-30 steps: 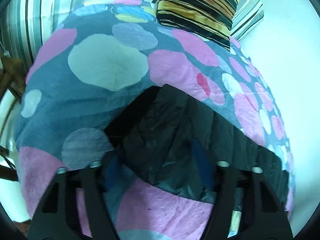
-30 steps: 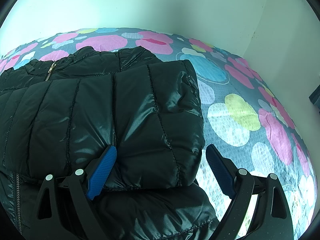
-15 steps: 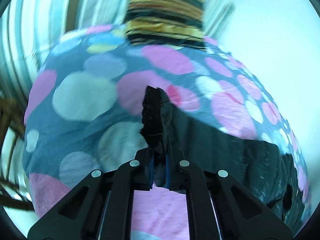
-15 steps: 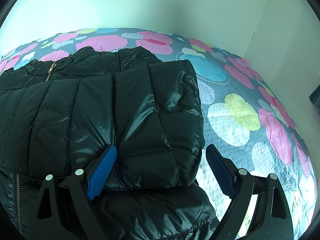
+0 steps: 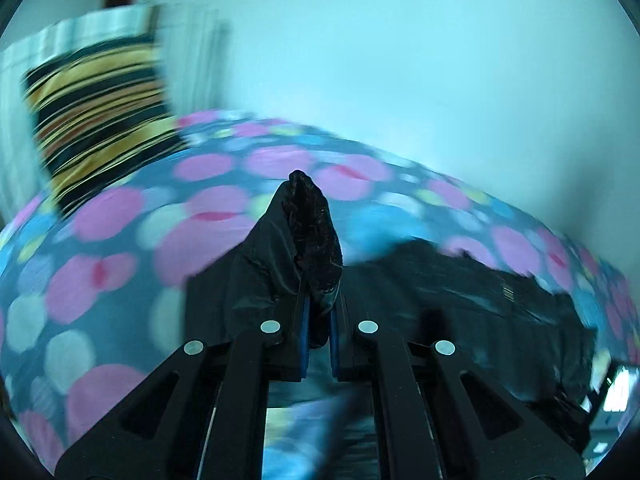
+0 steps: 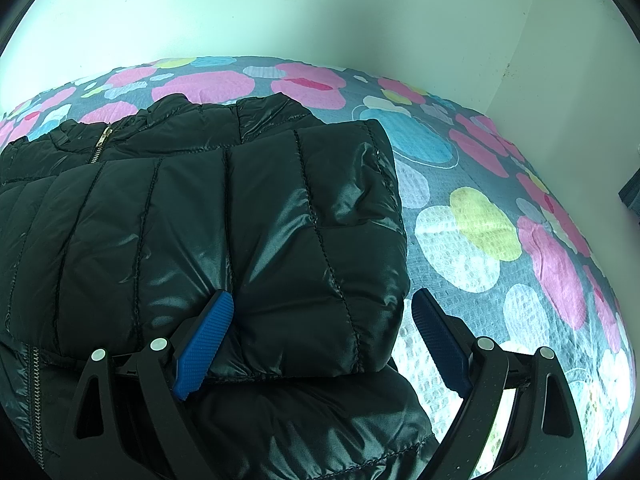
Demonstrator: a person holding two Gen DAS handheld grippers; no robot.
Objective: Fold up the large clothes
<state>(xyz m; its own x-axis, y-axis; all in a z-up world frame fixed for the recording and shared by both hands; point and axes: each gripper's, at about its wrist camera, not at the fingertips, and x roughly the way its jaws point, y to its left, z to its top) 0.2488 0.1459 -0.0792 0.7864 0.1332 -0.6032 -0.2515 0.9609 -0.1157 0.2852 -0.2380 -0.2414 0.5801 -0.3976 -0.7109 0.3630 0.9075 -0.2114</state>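
Observation:
A shiny black quilted jacket lies on a bed with a dotted bedspread. One sleeve is folded across its front, and the zip shows at the far left. My right gripper is open, its blue pads either side of the folded sleeve's end, resting on the jacket. My left gripper is shut on a bunched cuff or edge of the jacket and holds it raised above the bedspread. The rest of the jacket trails to the right in that view.
A striped yellow and black pillow leans at the head of the bed, with a striped curtain behind it. Pale walls border the bed at the back and right. The left wrist view is blurred by motion.
My left gripper closed on the jacket's edge, lifted it and swung to the right. The right gripper and the folded sleeve have not moved.

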